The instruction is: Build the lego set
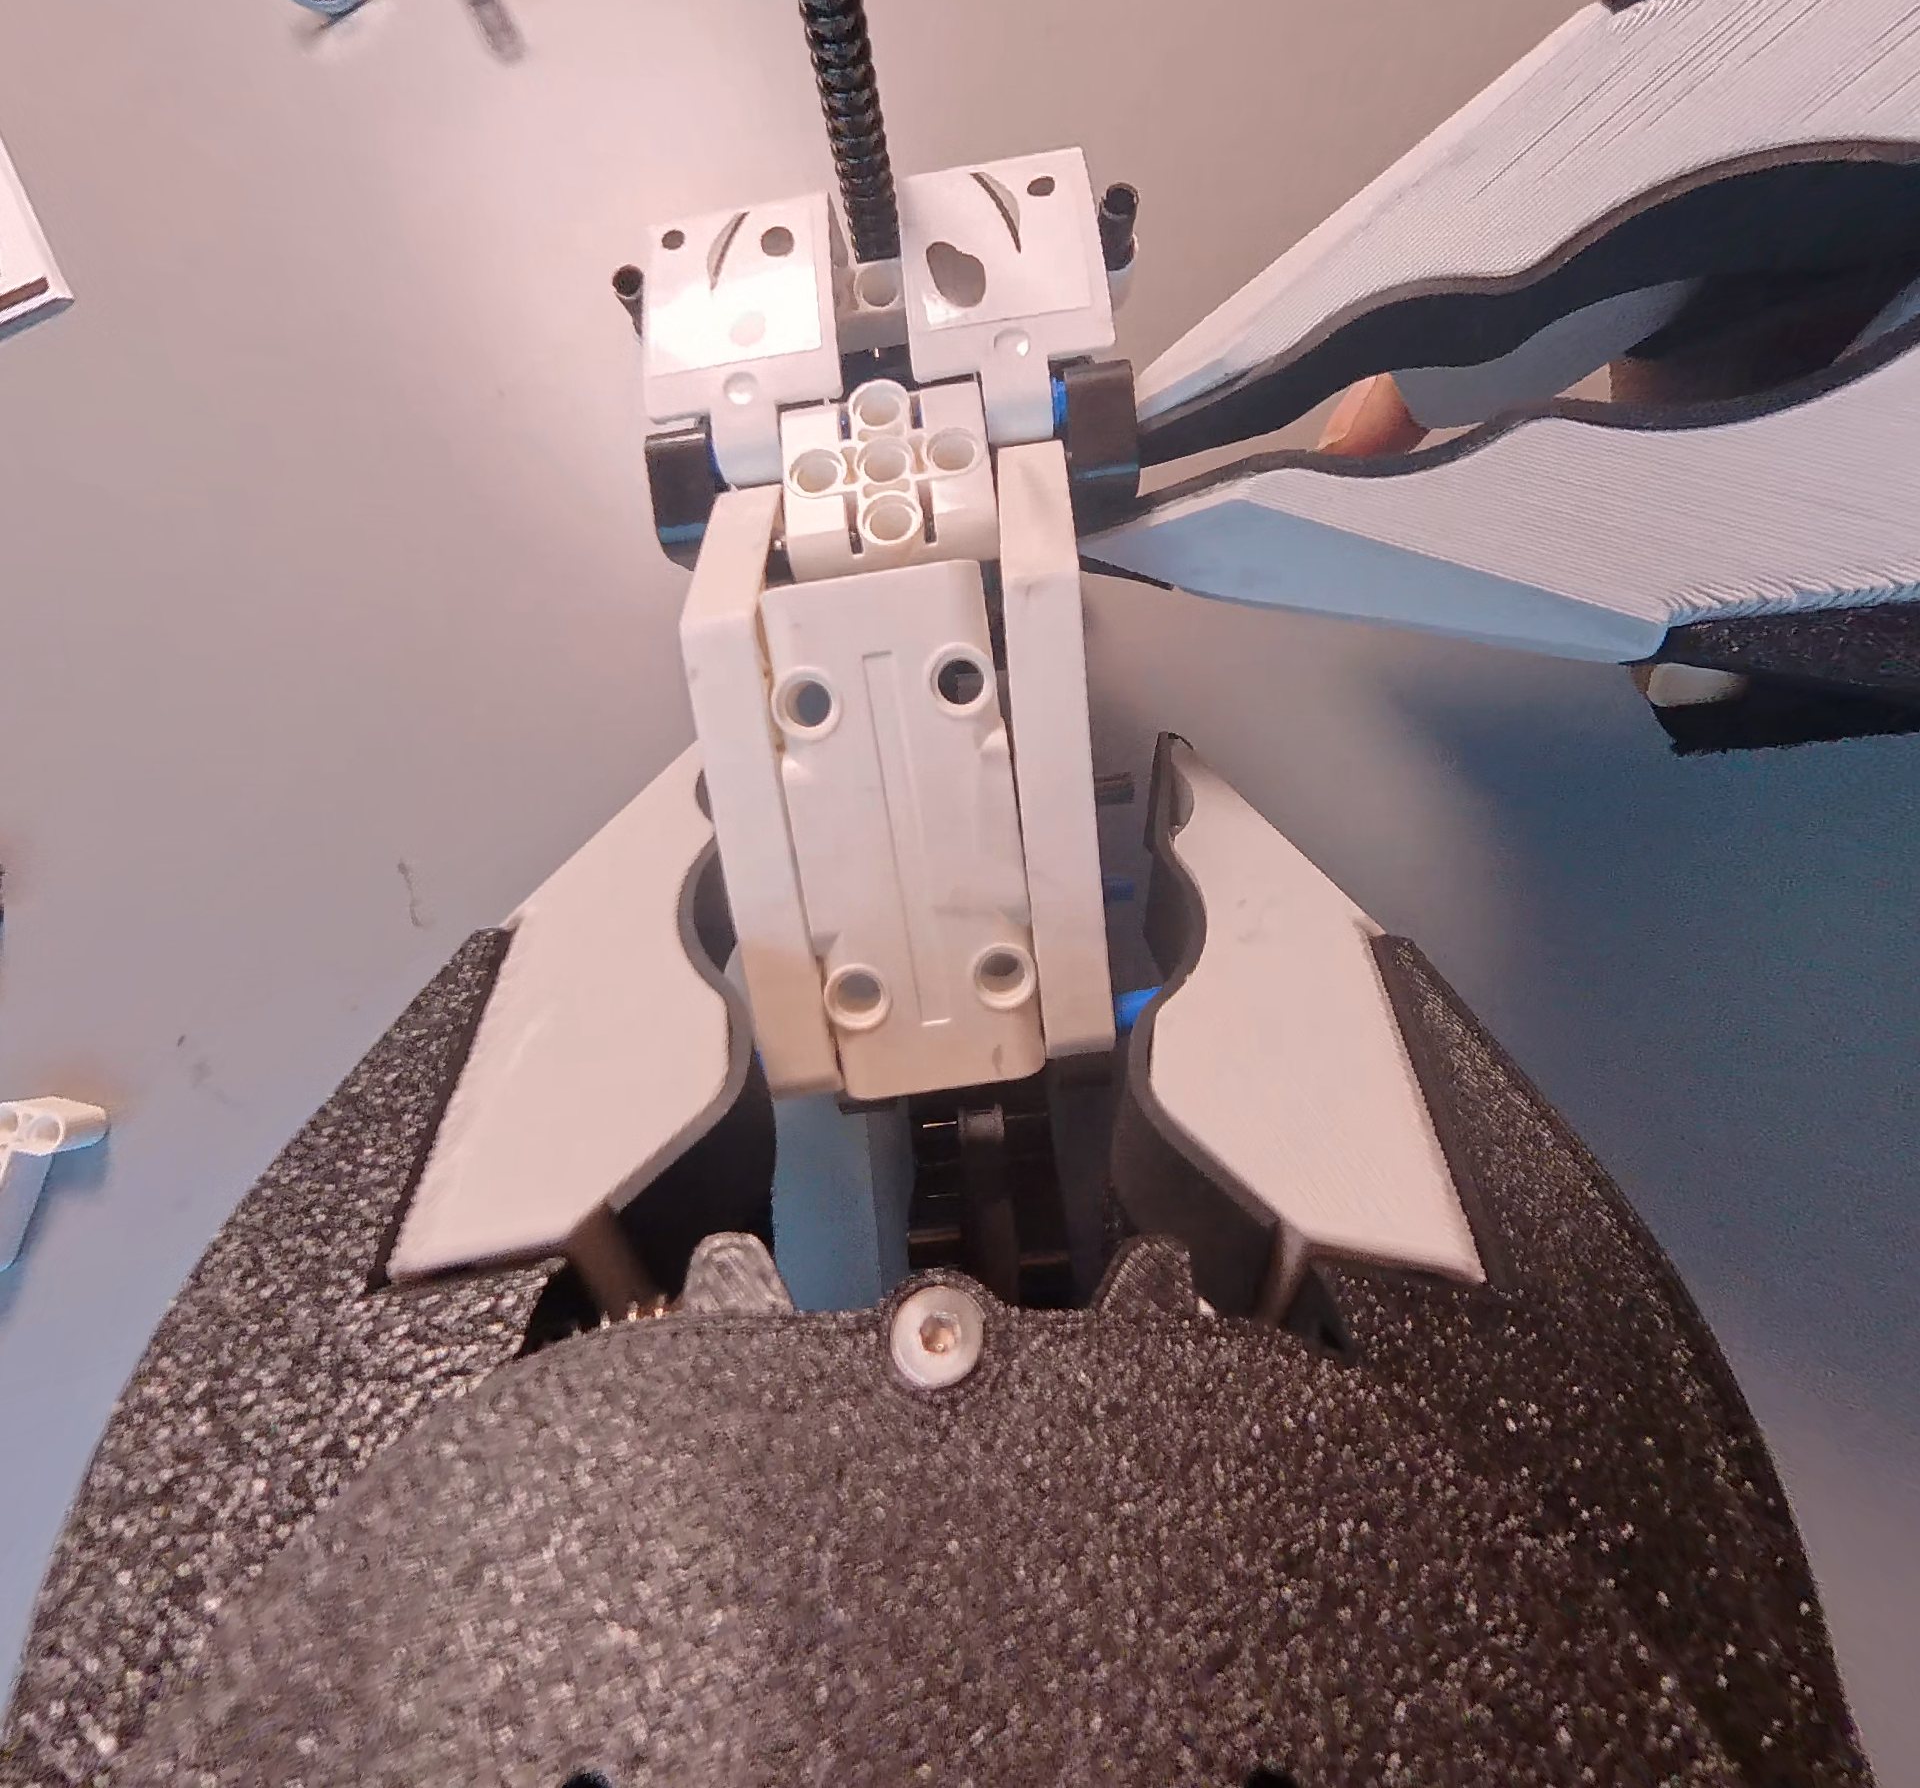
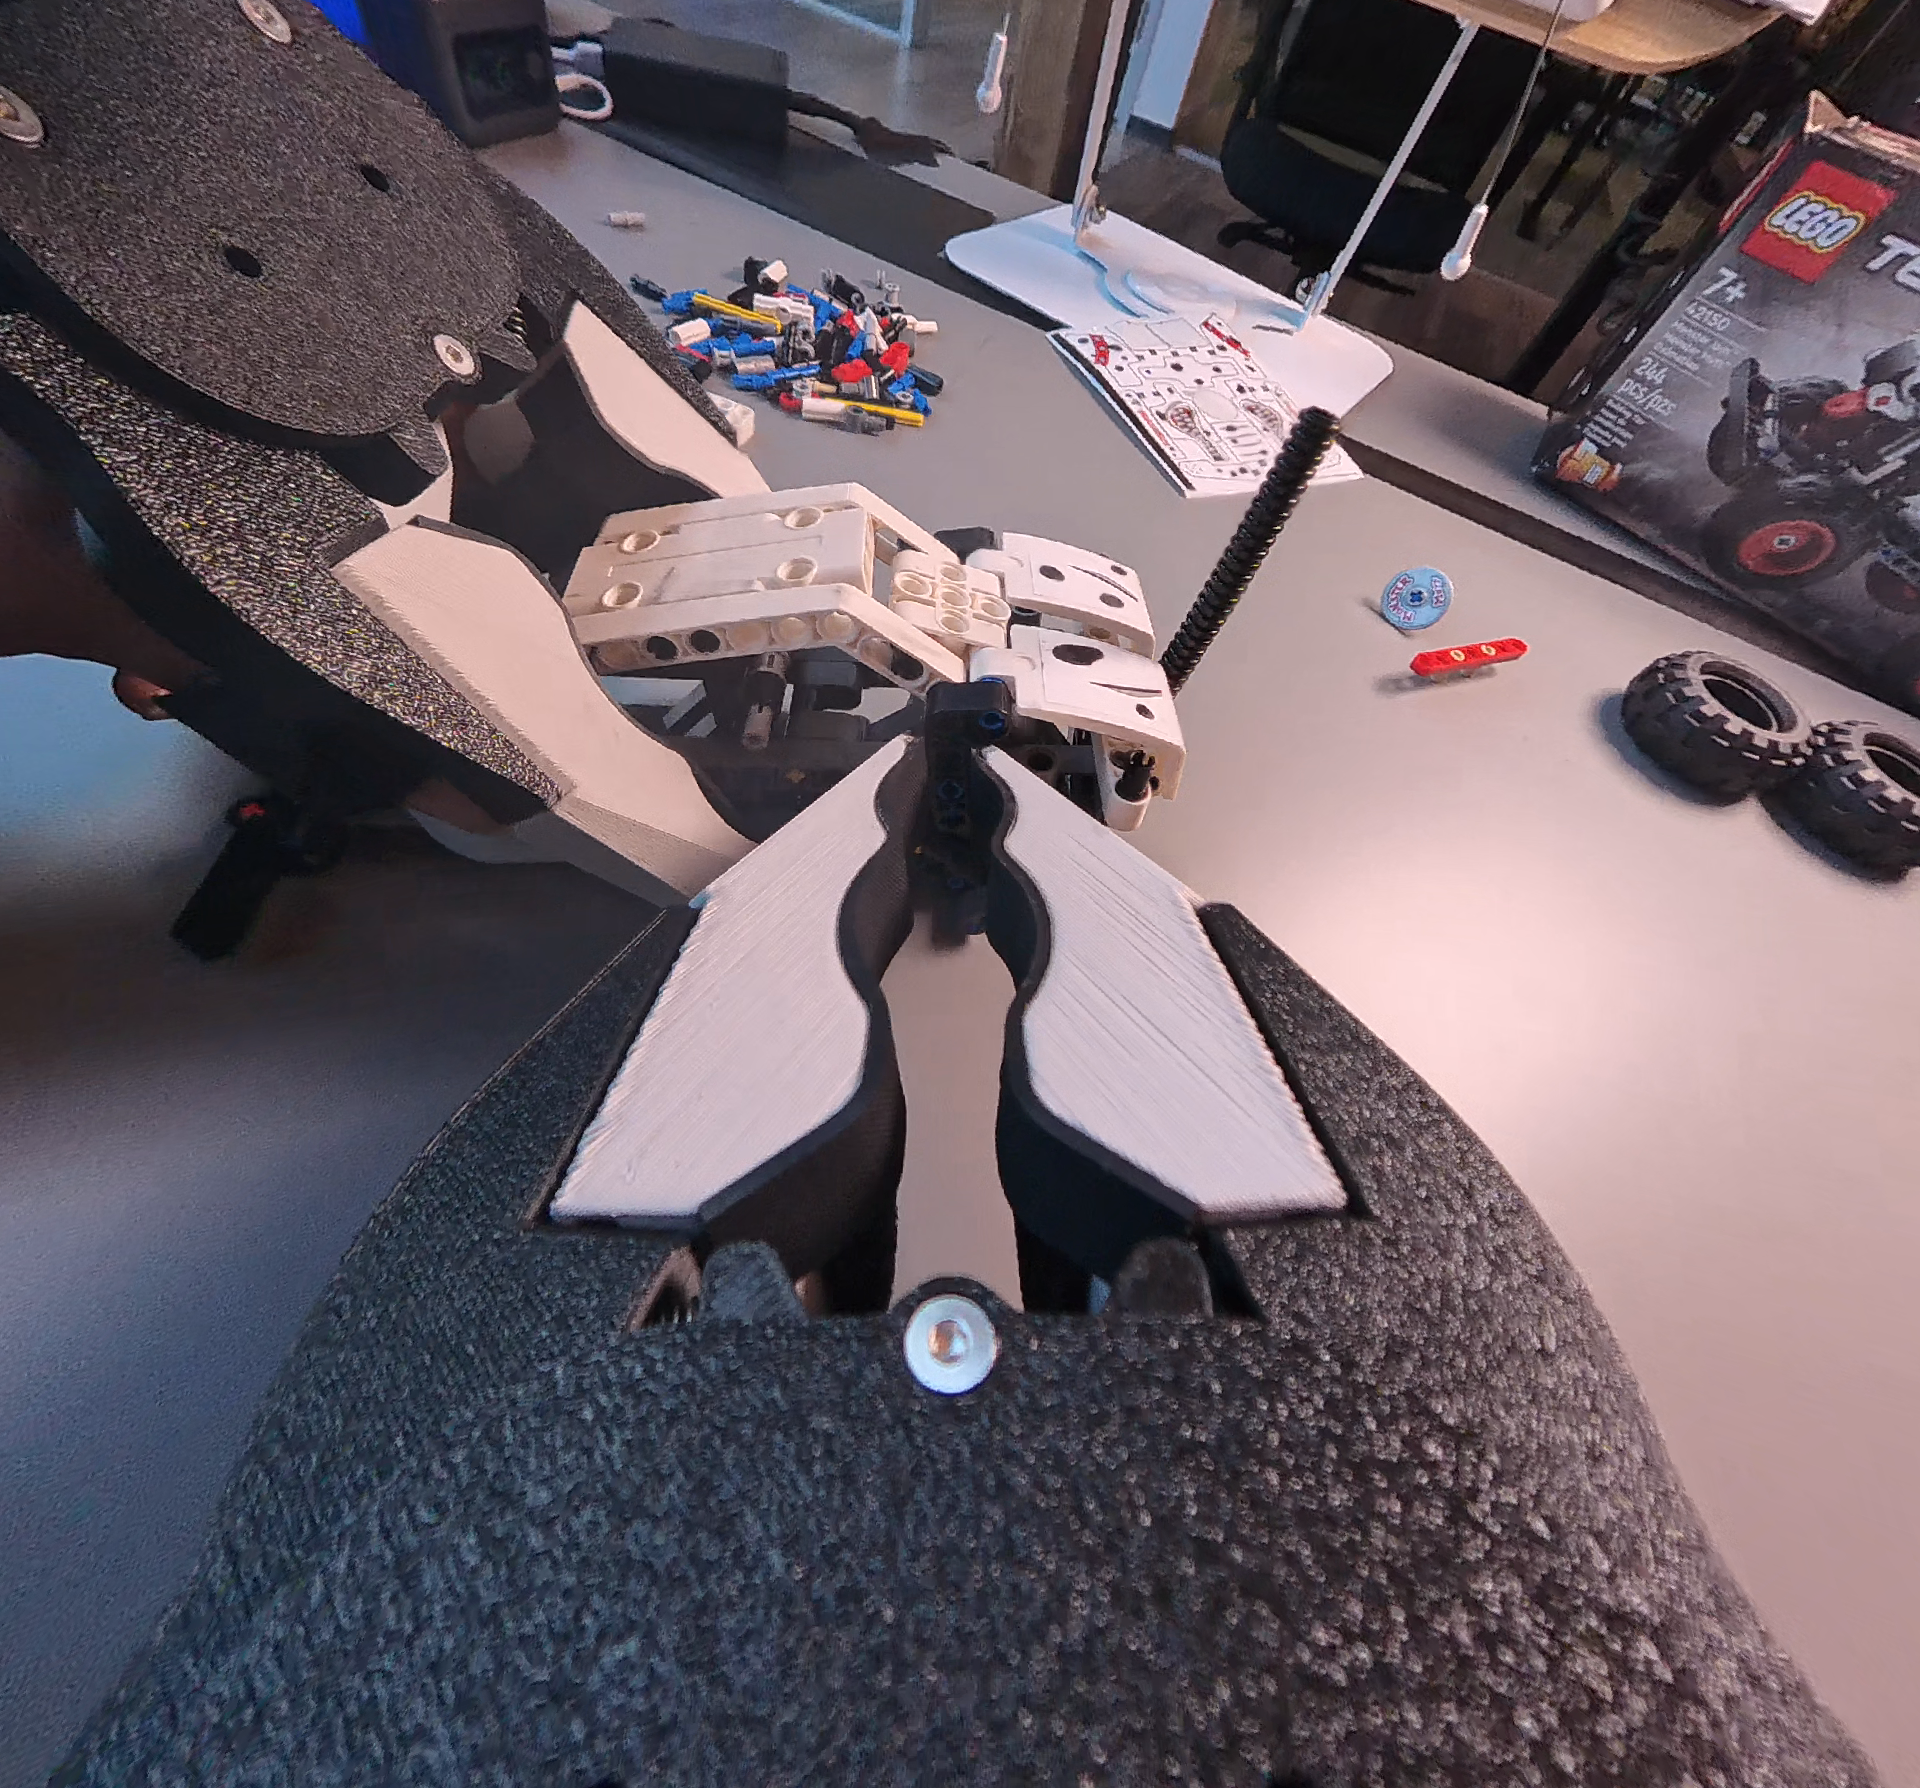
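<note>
The white model body (image 2: 862, 595) is partly built: panels, beams and the two stickered hood pieces are already joined, and a black ribbed hose (image 2: 1242, 554) sticks up from its front end. It sits off the surface (image 2: 1455, 1063), held between the two tools. The left gripper (image 1: 914, 917) is clamped around the rear of the body, its fingers pressing both sides of the white frame. The right gripper (image 2: 951, 803) is closed on a black beam (image 2: 961, 730) at the model's side, just behind the hood panels, where blue pins show; I judge this piece is being seated or steadied there, though I cannot tell whether it is fully pushed home.

Plenty is left, by the look of things. Two black tires (image 2: 1777, 762) lie unmounted to the right, near the set's box (image 2: 1766, 408). A red beam (image 2: 1467, 658) and a round blue disc (image 2: 1415, 597) lie loose beyond the model. Farther back a pile of loose pieces (image 2: 810, 356) in blue, black, red and yellow waits unused, with a sticker sheet (image 2: 1174, 398) beside it. A small white connector (image 1: 42, 1130) lies at the near left edge. With no wheels or axles visibly fitted, I would put the build around its middle.
</note>
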Demonstrator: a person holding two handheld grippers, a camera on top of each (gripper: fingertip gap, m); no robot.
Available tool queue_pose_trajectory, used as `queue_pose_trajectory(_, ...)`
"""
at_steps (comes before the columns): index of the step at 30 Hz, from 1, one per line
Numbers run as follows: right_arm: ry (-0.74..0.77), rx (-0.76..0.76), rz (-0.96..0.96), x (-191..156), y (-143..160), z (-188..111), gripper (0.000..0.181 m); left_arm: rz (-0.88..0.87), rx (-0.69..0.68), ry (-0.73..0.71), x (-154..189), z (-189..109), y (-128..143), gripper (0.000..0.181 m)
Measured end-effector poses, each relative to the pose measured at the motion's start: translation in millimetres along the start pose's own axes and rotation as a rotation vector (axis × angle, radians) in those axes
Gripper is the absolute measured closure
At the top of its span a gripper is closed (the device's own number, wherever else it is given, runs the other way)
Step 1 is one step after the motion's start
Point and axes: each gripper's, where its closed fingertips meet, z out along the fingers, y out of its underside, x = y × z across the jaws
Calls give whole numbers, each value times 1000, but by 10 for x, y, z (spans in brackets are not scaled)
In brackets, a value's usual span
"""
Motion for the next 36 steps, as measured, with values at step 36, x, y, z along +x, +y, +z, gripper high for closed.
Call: queue_pose_trajectory(36, -575, -715, -546, 823, 875, -603, 174, 39, 175, 74, 158, -463, -228, 91)
